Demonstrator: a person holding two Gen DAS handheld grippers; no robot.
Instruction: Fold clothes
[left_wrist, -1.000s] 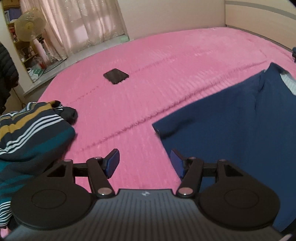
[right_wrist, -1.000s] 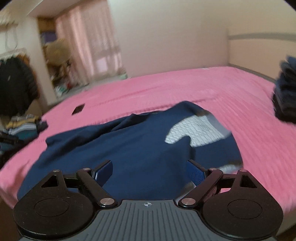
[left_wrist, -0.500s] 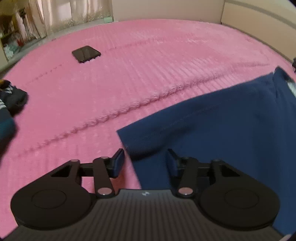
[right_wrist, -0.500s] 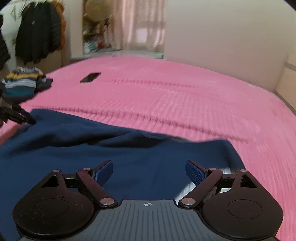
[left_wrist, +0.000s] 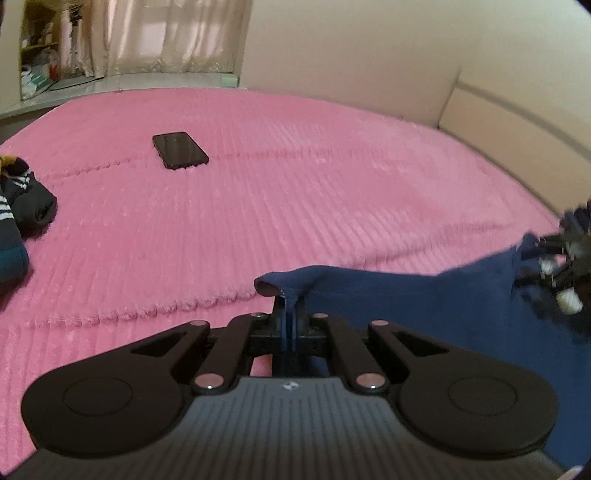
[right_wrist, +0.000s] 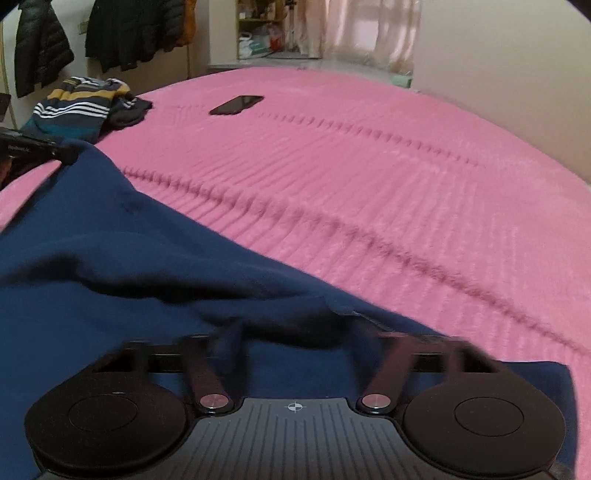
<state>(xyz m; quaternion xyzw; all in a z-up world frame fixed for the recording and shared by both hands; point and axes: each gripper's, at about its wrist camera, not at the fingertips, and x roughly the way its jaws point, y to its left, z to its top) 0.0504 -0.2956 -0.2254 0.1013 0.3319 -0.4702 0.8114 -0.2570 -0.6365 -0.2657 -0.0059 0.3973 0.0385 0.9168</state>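
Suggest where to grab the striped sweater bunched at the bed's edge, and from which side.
Probably the dark sleeve end sticking out of the striped sweater toward the phone: it lies free on the bed, clear of the heap. Come in low from the phone side.

A black phone (left_wrist: 180, 150) is lying on the pink bed (left_wrist: 332, 177) ahead of my tongs; dark jackets (right_wrist: 133, 29) are hanging beyond, near pale curtains (left_wrist: 166, 37).

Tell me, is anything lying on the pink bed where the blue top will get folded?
Nothing visible blocks it. The black phone and striped clothes pile lie apart from the navy blue top on the pink ribbed bedspread.
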